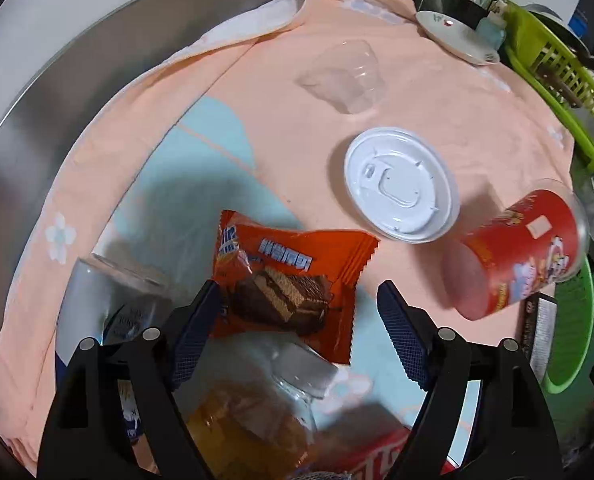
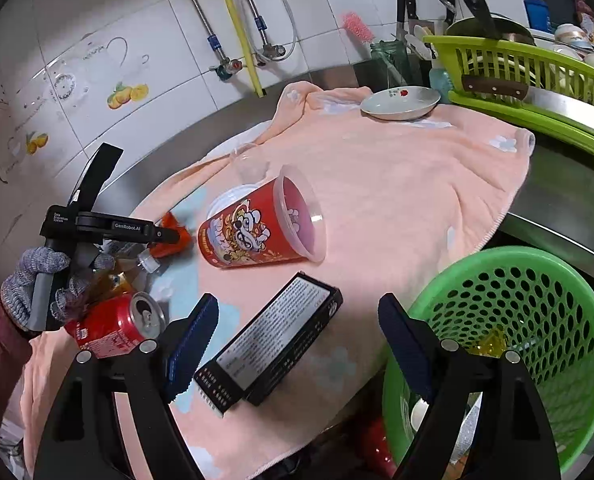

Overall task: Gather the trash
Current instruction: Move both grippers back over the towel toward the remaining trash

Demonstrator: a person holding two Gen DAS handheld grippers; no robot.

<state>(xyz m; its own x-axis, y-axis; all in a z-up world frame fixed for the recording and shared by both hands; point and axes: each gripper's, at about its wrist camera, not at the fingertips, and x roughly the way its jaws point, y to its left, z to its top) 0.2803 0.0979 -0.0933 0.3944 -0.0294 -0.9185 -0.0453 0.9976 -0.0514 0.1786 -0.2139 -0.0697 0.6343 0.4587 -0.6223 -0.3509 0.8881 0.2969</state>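
My left gripper (image 1: 297, 286) is open and points down at an orange wafer wrapper (image 1: 293, 276) lying on the peach towel (image 1: 437, 120). The wrapper's left edge is by the left finger (image 1: 201, 320), and the pads do not press it. Beyond it lie a white lid (image 1: 401, 184), a clear plastic cup (image 1: 345, 76) and a tipped red cup (image 1: 525, 252). My right gripper (image 2: 297, 298) is open above a black box (image 2: 273, 344), with nothing gripped. A red can (image 2: 117, 328) and a bottle (image 2: 137, 264) lie at the left, by the gloved hand (image 2: 37, 280).
A green perforated basket (image 2: 537, 320) stands at the towel's right edge with some items inside. A white plate (image 2: 401, 102) sits at the back. A green dish rack (image 2: 537, 80) with a cleaver and dishes fills the back right. A tiled wall with pipes is behind.
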